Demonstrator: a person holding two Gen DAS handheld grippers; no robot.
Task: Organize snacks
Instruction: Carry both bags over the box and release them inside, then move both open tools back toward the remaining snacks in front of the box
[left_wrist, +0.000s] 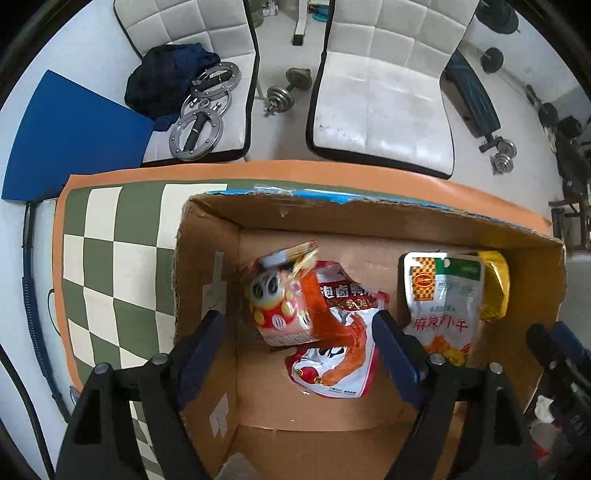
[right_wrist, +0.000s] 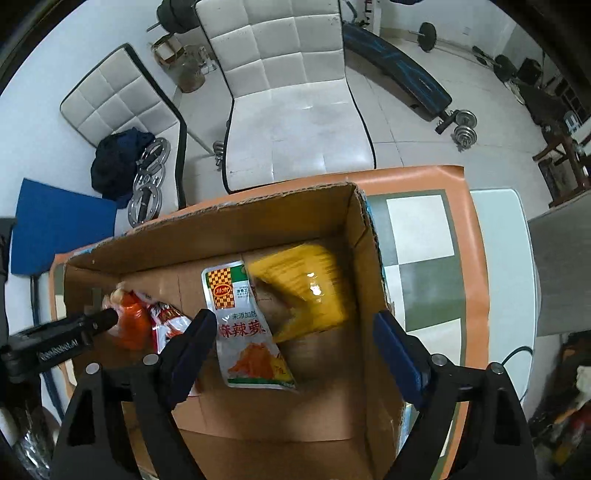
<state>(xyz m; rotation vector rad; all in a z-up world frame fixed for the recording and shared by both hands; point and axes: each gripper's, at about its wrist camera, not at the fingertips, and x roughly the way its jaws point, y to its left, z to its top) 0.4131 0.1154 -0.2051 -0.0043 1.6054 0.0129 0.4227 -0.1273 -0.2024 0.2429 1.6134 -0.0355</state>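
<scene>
A: While both grippers are hanging over the cardboard box (left_wrist: 369, 236), what are the left gripper (left_wrist: 299, 332) fingers (left_wrist: 201, 343) doing?

B: They are standing wide apart, gripping nothing. Between them, inside the box, a red cartoon-print packet (left_wrist: 284, 302) is showing blurred, lying over a red-and-white packet (left_wrist: 340, 354) on the box floor.

A: And the right gripper (right_wrist: 295, 332)?

B: Its fingers (right_wrist: 397, 354) are also spread wide, closing on nothing. A white-and-orange pouch (right_wrist: 247, 325) is lying on the box floor between them, nearer the left-hand finger. A yellow bag (right_wrist: 303, 288) is appearing blurred just beyond the pouch, toward the box's far right corner.

A: Whether that bag is touching the floor of the box?

B: Cannot tell; the blur is hiding it.

A: Is the same pouch showing from the left wrist?

B: Yes, the pouch (left_wrist: 443, 295) is leaning by the box's right wall, with the yellow bag (left_wrist: 495, 284) tucked behind it.

A: Where is the box sitting?

B: On a checked mat (left_wrist: 110, 258) with an orange border, covering the desk (right_wrist: 513, 258). The mat is showing on both sides of the box.

A: Beyond the box?

B: Two white padded chairs (left_wrist: 380, 96) are standing just past the desk edge. The left one is carrying dark cloth (left_wrist: 166, 81) and metal rings (left_wrist: 203, 122). A dumbbell (left_wrist: 288, 88) is lying on the floor between them.
</scene>
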